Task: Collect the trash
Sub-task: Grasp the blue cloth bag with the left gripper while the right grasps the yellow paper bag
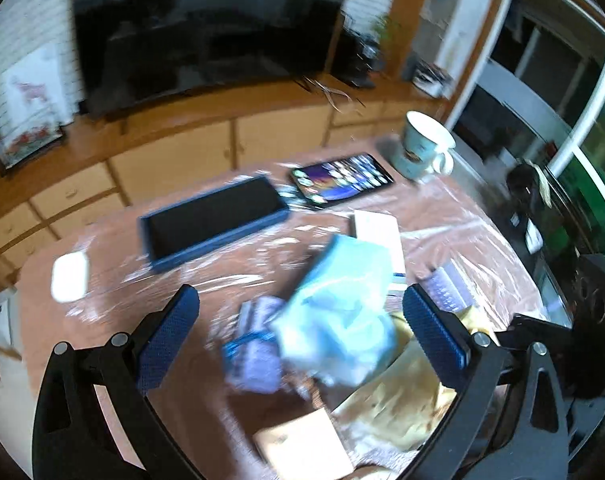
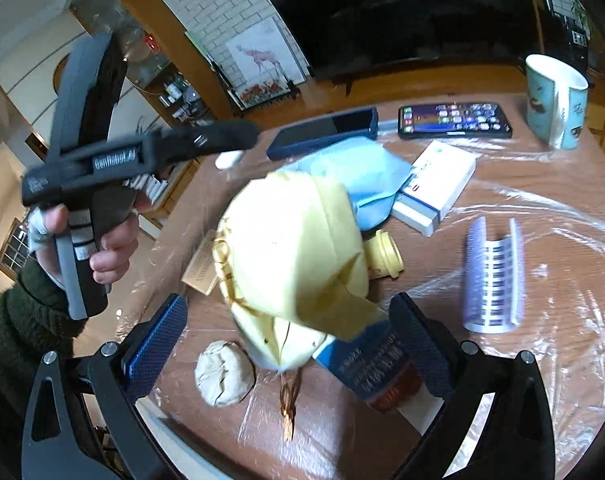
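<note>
Trash [image 2: 294, 256] is piled between your right gripper's [image 2: 290, 344] spread, empty jaws. Left gripper [image 1: 300, 320] is also open. Keep clear of the far phone [image 2: 454, 120] and mug [image 2: 556, 100]; a sweep could topple them.

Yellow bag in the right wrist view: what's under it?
Under the yellow bag show a blue bag, a yellow cap, a tan card and a blue label. Whatever lies beneath its middle is covered.

Crumpled yellow wrapper [image 2: 294, 248] — seemingly atop blue bag [image 2: 366, 176] — mid-table.
</note>
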Motion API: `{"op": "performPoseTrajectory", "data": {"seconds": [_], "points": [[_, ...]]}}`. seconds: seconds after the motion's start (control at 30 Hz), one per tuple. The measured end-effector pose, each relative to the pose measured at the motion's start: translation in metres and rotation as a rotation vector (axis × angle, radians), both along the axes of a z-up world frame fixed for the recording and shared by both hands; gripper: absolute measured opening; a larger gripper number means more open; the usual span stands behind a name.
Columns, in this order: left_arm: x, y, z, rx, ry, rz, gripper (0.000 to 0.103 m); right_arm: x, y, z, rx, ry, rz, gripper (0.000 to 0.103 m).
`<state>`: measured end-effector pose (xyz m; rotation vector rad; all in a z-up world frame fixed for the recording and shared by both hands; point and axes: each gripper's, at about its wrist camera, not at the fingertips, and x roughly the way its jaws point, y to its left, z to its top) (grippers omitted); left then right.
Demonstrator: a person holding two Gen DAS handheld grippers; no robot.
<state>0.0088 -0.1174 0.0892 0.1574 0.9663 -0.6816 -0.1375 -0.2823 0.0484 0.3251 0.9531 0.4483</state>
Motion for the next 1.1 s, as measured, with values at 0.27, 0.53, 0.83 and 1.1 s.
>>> {"op": "performPoseTrajectory", "data": {"seconds": [0.27,0.53,0.83,1.1], "points": [[0.021,-0.047,-0.025,0.086,0.094,-0.137,0.101,0.007,0.008,-0.006,0.038,0.007,-0.019,0.099],[0.037,-0.063,-0.048,0.086,0.222,-0.190,0.101,0.017,0.017,-0.009,0.065,0.008,-0.006,0.099],[0.039,-0.062,-0.058,0.093,0.252,-0.175,0.090,0.019,0.018,-0.009,0.097,0.025,-0.018,0.081],[0.035,-0.056,-0.059,0.068,0.274,-0.152,0.059,0.025,0.018,-0.013,0.140,0.009,-0.008,0.063]]}}
